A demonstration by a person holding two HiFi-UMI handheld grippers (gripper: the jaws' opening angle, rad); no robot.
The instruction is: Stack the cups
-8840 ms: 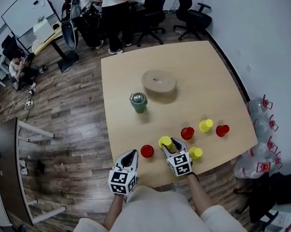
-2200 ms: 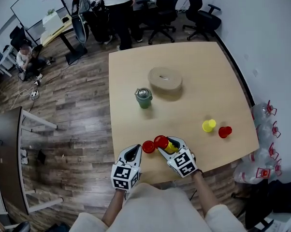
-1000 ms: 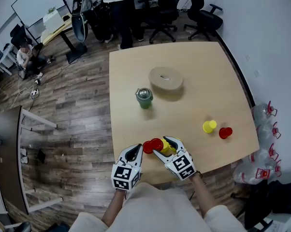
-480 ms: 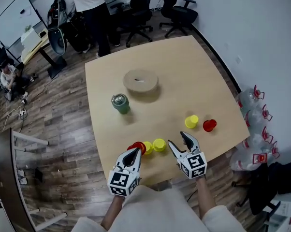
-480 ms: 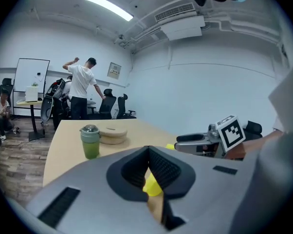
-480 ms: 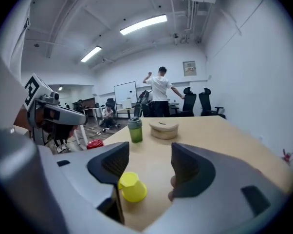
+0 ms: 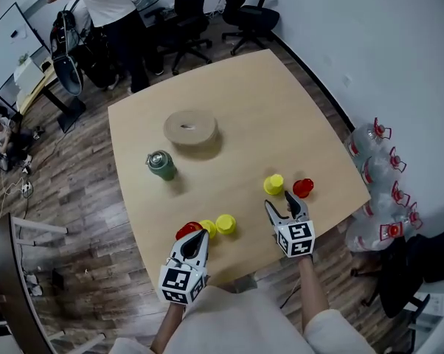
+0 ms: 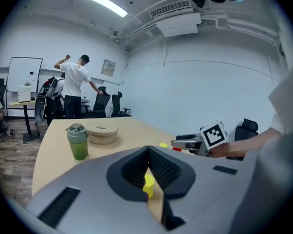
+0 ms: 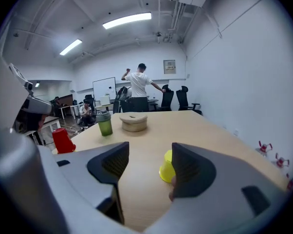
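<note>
Spanning a wide gap and holding nothing, the right gripper (image 9: 149, 152) sits at the near edge of the table (image 7: 281, 109), with open tabletop ahead. A yellow cup (image 9: 166, 167) stands just ahead, partly cut off by the right jaw. A red cup (image 7: 303, 188) stands beside the yellow cup. The left gripper (image 8: 147, 149) has its jaws closed together and empty. A red-and-yellow cup row (image 7: 207, 228) lies just ahead of it. A green bottle (image 7: 161, 164) and a round box (image 7: 190, 127) stand well ahead.

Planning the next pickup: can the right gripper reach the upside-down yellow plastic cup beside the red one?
Probably yes: the right gripper is open, and the yellow plastic cup stands just ahead, nothing between.
</note>
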